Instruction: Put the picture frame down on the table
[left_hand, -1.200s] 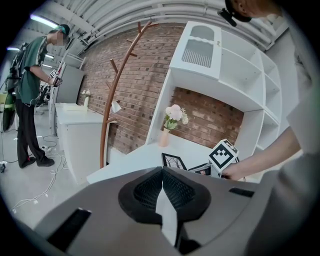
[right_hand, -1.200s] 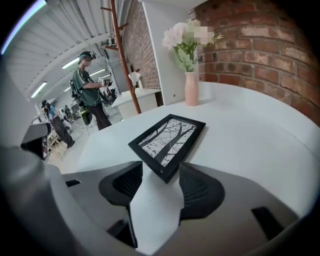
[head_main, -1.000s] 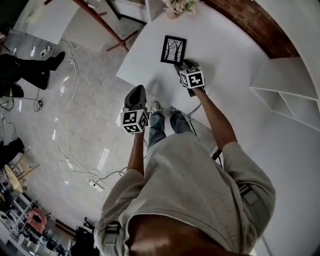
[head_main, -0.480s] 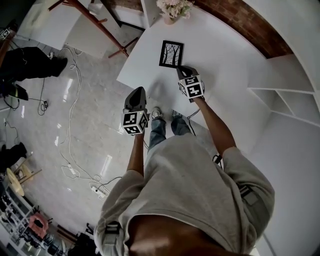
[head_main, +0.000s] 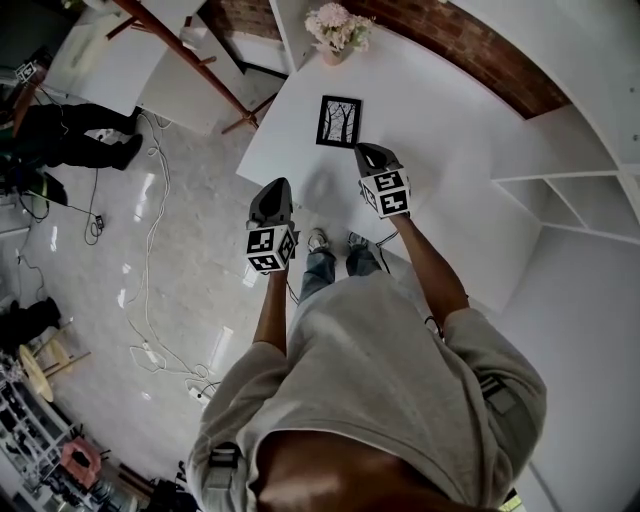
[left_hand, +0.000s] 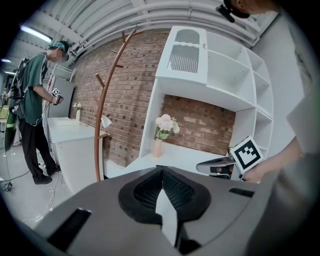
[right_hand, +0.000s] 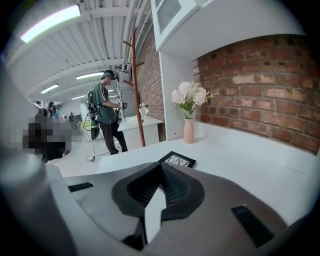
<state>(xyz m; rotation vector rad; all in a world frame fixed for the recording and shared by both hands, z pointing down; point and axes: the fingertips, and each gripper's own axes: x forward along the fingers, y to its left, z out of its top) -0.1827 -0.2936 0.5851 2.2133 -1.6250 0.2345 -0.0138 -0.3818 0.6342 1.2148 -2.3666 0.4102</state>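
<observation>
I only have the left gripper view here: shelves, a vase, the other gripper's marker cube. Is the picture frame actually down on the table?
Observer: Yes. The head view shows the picture frame lying flat on the white table, short of the flower vase.
Operator: Is the right gripper holding onto it?
Observer: No. In the right gripper view the right gripper has just been closing its jaws. They are shut with nothing between them, and the frame lies beyond them, apart.
</observation>
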